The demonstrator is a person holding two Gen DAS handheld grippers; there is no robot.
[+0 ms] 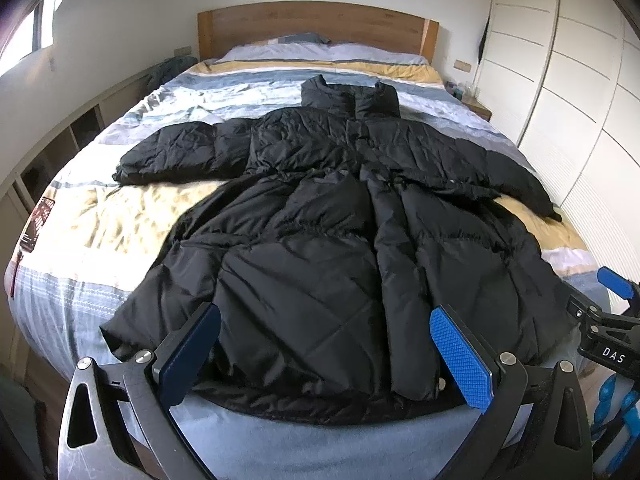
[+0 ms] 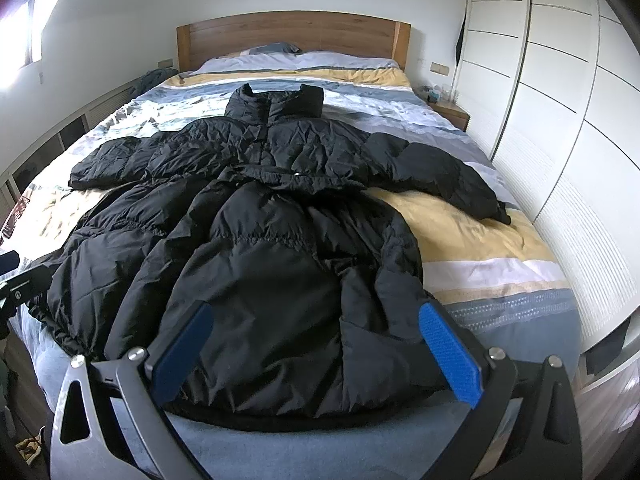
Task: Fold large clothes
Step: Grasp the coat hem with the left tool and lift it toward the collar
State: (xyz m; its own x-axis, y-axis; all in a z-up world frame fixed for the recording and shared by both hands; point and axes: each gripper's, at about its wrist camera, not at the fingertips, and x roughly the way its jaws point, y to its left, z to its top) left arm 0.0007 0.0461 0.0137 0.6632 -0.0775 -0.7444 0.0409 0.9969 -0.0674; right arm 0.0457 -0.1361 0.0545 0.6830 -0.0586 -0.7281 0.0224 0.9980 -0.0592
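Black puffer coat (image 1: 320, 248) lengthwise on bed (image 1: 92, 216), collar toward headboard (image 1: 316, 24)

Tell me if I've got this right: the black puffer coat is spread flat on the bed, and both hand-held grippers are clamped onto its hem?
Not quite. The black puffer coat is spread on the bed, but both wrist views show the left hand-held gripper and right hand-held gripper open, holding nothing.
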